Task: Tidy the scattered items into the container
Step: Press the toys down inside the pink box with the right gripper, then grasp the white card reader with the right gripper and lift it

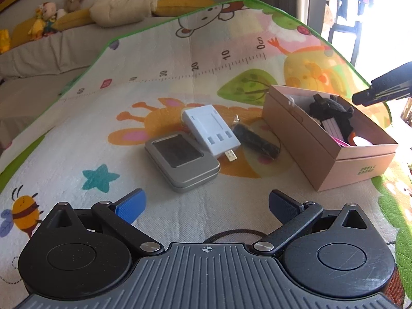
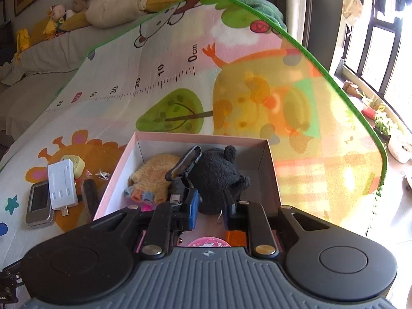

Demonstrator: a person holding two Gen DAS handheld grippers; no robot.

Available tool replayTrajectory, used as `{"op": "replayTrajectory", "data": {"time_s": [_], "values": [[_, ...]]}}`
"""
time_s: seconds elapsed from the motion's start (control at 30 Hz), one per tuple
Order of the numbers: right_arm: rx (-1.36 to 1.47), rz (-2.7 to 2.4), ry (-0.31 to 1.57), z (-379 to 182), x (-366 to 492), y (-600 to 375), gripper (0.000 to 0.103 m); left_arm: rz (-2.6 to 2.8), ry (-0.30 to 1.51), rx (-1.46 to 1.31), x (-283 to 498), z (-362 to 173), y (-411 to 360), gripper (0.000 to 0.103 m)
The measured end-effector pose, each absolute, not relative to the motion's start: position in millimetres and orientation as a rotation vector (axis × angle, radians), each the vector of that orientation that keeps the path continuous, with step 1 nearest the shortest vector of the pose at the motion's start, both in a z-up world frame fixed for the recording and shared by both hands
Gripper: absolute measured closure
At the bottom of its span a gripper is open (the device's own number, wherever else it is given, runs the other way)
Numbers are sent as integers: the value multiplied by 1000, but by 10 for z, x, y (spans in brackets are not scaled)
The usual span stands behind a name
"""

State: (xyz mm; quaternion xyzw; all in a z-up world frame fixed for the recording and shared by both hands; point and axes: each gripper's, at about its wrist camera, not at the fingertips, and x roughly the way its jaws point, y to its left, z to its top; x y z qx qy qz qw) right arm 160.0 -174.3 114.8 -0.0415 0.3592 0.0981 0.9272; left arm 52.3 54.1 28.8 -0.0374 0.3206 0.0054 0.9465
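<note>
On the play mat lie a grey tin (image 1: pixel 181 162) with a dark window, a white USB hub (image 1: pixel 211 131) and a black cylinder in clear wrap (image 1: pixel 255 141). My left gripper (image 1: pixel 207 206) hovers open just in front of the tin, with nothing between its fingers. The pink cardboard box (image 1: pixel 358 164) stands to the right. My right gripper (image 2: pixel 211 211) hangs over the box (image 2: pixel 270 159), its jaws only narrowly parted and pressing on nothing. A black plush (image 2: pixel 219 175) lies just beyond and below it, beside a black clip-like piece (image 2: pixel 185 162) and a tan plush (image 2: pixel 152 175).
A yellow-green item (image 2: pixel 78 163) peeks out behind the hub (image 2: pixel 63 188). A pink round thing (image 2: pixel 208 242) lies at the box's near end. A sofa with soft toys (image 1: pixel 51 18) lines the mat's far left. Windows and potted plants (image 2: pixel 381 118) are at the right.
</note>
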Motion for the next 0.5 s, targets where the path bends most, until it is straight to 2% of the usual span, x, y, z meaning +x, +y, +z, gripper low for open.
{"op": "replayTrajectory", "data": {"time_s": [0.17,0.3,0.37,0.43,0.47,0.5], "values": [[-101,399,773,1336,1562,-1242,82,8,643,-49,475,297,588,0],[-123,485,887,1199,1709,-690,83,1,603,-50,374,354,672,0],[-164,477,890,1126,1771,-431,79,9,593,-49,338,368,713,0],[-160,500,882,1086,1816,-231,58,15,590,-60,313,367,764,0],[-164,506,859,1069,1834,-138,52,16,590,-68,306,366,784,0],[-183,506,839,1046,1842,-49,43,16,591,-75,301,363,809,0]]}}
